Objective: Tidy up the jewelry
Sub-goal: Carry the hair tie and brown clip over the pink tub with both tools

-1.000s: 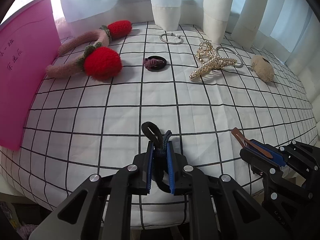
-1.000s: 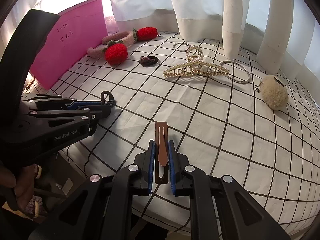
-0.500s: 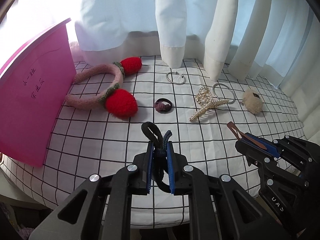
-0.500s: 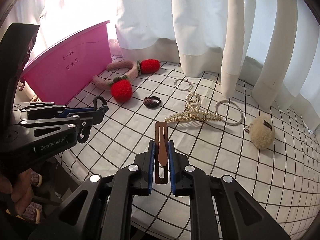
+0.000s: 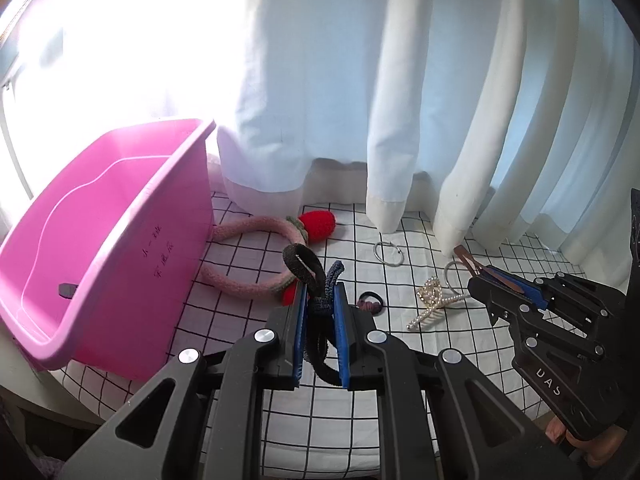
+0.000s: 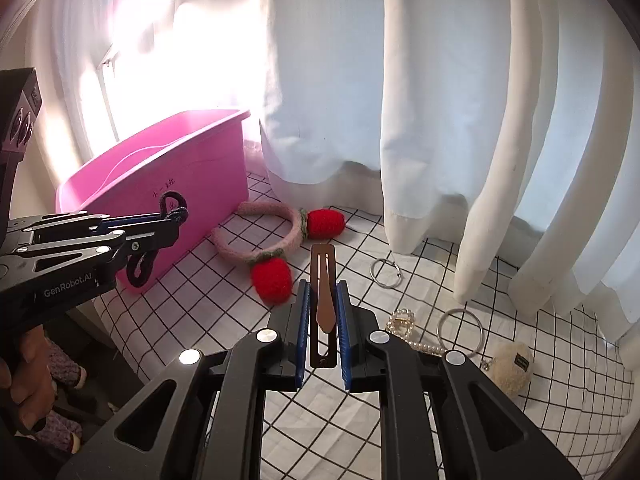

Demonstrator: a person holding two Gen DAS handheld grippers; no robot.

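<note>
White curtains [image 5: 400, 100] hang along the far edge of your work area, hems resting on the checked cloth [image 5: 248, 264] that covers the tabletop. The pink bin [image 5: 100, 248] sits at the left end of that cloth, open side up; handwriting shows on its near wall, and one small dark item lies inside, too small to identify.

Your left gripper [image 5: 320, 320] is held above the cloth, jaws clenched on a dark hair tie [image 5: 316, 280] whose loops stick out above and below the blue pads [image 5: 298, 332]. Your right gripper [image 6: 323, 320] is raised beside it, jaws clamped on a brown snap hair clip [image 6: 322, 292] standing upright between the pads. A hand [image 6: 24, 380] shows at the left gripper's handle in the right wrist view.

Items lying on the cloth:
- Pink knitted headband [image 6: 276, 232] with two red strawberries, just beside the bin's right wall.
- Pearl claw clip [image 5: 430, 304], right of centre.
- Cream pom-pom charm [image 6: 510, 366], near the right edge.
- Large metal ring [image 6: 460, 330], touching or overlapping the pearl clip.
- Small metal ring [image 5: 389, 254], near the curtain hem.
- Small mauve hair tie [image 5: 370, 304], between the headband and the pearl clip.
</note>
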